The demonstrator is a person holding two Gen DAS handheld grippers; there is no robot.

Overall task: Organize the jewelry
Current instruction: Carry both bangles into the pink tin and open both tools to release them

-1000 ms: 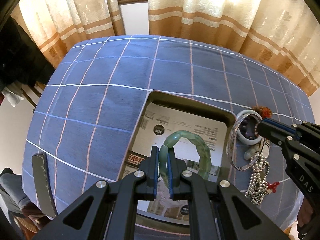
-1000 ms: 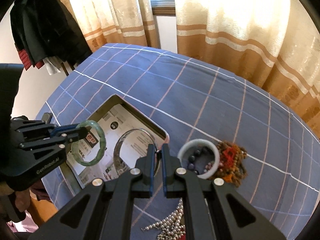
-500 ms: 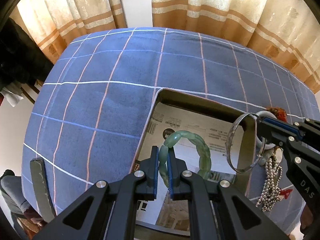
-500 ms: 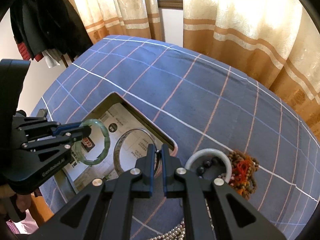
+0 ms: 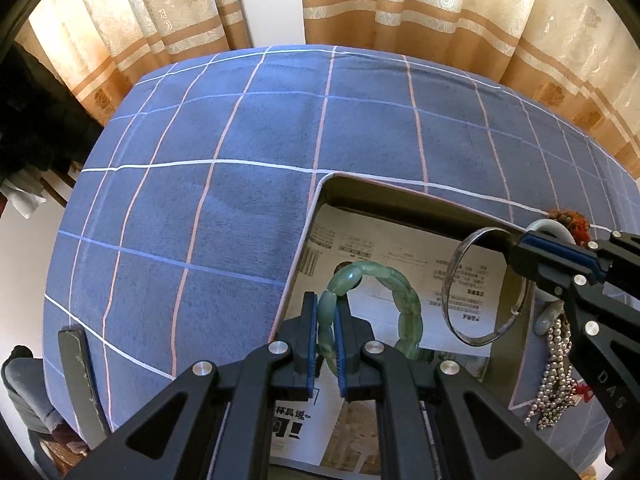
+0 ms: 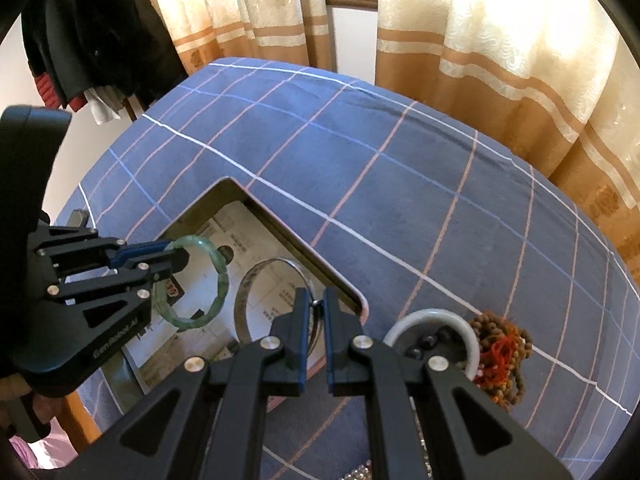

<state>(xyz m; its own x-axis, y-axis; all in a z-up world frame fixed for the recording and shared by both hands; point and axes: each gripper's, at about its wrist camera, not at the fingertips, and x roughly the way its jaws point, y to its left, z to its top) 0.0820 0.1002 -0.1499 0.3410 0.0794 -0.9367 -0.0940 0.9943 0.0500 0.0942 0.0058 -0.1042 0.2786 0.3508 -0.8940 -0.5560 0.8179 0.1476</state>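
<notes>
My left gripper (image 5: 325, 312) is shut on a green jade bead bracelet (image 5: 404, 304), holding it upright over the open box (image 5: 320, 216) lined with printed paper. The same bracelet (image 6: 218, 276) shows in the right wrist view, pinched by the left gripper (image 6: 176, 254). My right gripper (image 6: 316, 305) is shut on a thin silver bangle (image 6: 246, 292), which hangs above the box's right side. In the left wrist view the silver bangle (image 5: 452, 280) hangs from the right gripper (image 5: 516, 248) over the box's right wall.
On the blue checked cloth (image 5: 200, 216) right of the box lie a white bangle (image 6: 432, 316), dark beads inside it, a brown bead string with red thread (image 6: 504, 352) and a silver bead necklace (image 5: 554, 368). Curtains (image 5: 360, 4) hang behind. A dark strip (image 5: 80, 376) lies at the left edge.
Both grippers have sunk a little toward the box with their bracelets. The silver bangle has moved left, from beside the box to over its right side.
</notes>
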